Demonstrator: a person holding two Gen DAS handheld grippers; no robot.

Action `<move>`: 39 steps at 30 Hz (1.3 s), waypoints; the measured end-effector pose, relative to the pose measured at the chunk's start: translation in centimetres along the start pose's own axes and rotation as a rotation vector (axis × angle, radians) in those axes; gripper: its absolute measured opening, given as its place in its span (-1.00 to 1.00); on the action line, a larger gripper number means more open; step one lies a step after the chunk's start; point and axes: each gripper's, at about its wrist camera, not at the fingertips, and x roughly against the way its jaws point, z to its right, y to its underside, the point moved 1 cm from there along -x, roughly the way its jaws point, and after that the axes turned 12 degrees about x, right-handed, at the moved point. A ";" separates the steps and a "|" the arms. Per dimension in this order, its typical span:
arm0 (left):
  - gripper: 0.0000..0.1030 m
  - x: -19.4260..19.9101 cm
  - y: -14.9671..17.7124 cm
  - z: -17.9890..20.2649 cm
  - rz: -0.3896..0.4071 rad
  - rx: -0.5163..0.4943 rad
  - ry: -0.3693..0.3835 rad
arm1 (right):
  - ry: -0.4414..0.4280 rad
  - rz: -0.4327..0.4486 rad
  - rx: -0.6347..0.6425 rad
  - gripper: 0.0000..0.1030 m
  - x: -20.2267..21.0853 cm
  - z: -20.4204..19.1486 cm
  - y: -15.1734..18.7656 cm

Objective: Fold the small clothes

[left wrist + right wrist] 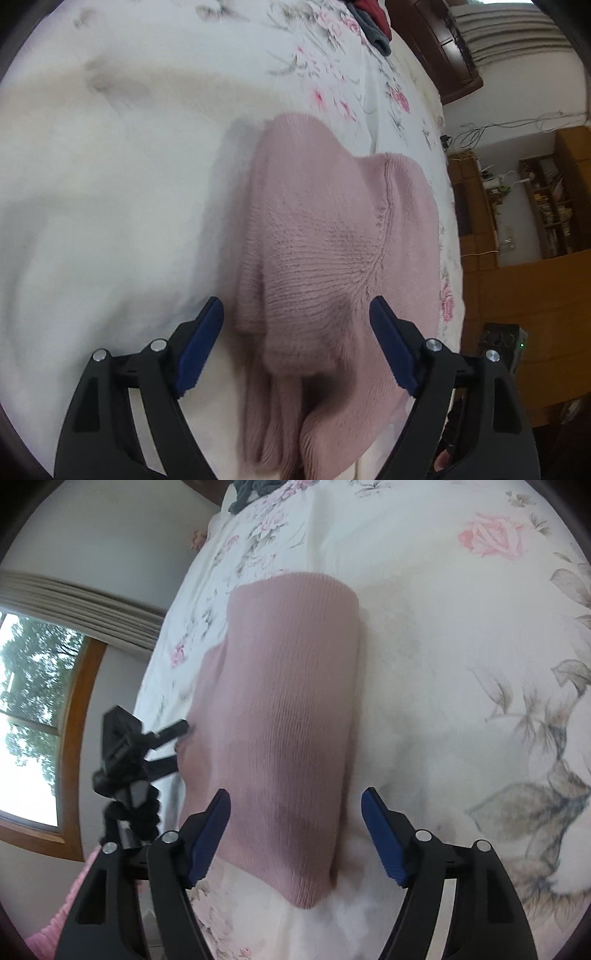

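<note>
A dusty-pink knitted garment (325, 236) lies bunched and partly folded on a white floral bedspread (110, 184). My left gripper (295, 317) is open just above its near end, blue pads on either side of a fold, nothing clamped. From the right wrist view the same pink knit (288, 720) looks like a long smooth folded strip. My right gripper (295, 805) hangs open over its near end, holding nothing. The left gripper (184, 738) appears as a black shape at the garment's left edge, its fingers touching the cloth.
Dark and red clothes (373, 18) lie at the far end of the bed (461, 635). Wooden shelving (546, 206) and a cabinet stand beside the bed's edge. A window (26, 720) is on the other side. Pink cloth (48, 926) shows at the lower left.
</note>
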 end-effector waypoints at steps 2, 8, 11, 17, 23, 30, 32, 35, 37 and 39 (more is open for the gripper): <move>0.57 -0.9 0.1 0.4 0.000 -0.027 -0.009 | -0.023 0.004 -0.027 0.47 -0.5 0.9 -0.5; 0.64 -2.6 0.4 1.7 -0.039 -0.104 0.061 | -0.100 0.011 -0.044 0.48 -2.5 1.7 -2.0; 0.64 -3.3 0.7 2.2 -0.064 -0.116 0.101 | -0.128 -0.004 -0.058 0.66 -4.2 1.9 -2.9; 0.26 -5.0 1.5 2.6 -0.089 -0.109 0.118 | -0.171 0.005 -0.090 0.77 -6.3 2.6 -3.5; 0.00 -4.2 2.5 2.9 -0.060 -0.085 0.172 | -0.180 0.047 -0.078 0.15 -4.0 2.0 -2.8; -0.03 -2.5 7.0 7.4 -0.063 -0.124 0.284 | -0.195 0.117 -0.005 0.06 2.4 -0.4 -1.2; -0.03 -2.1 8.7 8.8 -0.070 -0.137 0.315 | -0.195 0.134 0.007 0.06 5.3 -0.6 0.0; -0.03 -2.1 12.3 12.1 -0.075 -0.205 0.331 | -0.182 0.151 0.023 0.06 8.9 -0.7 2.0; -0.02 -2.5 14.3 13.7 -0.083 -0.236 0.332 | -0.176 0.161 0.019 0.06 11.3 -0.8 3.8; -0.02 -3.2 16.6 15.1 -0.098 -0.249 0.335 | -0.171 0.168 0.008 0.06 13.4 -0.1 5.6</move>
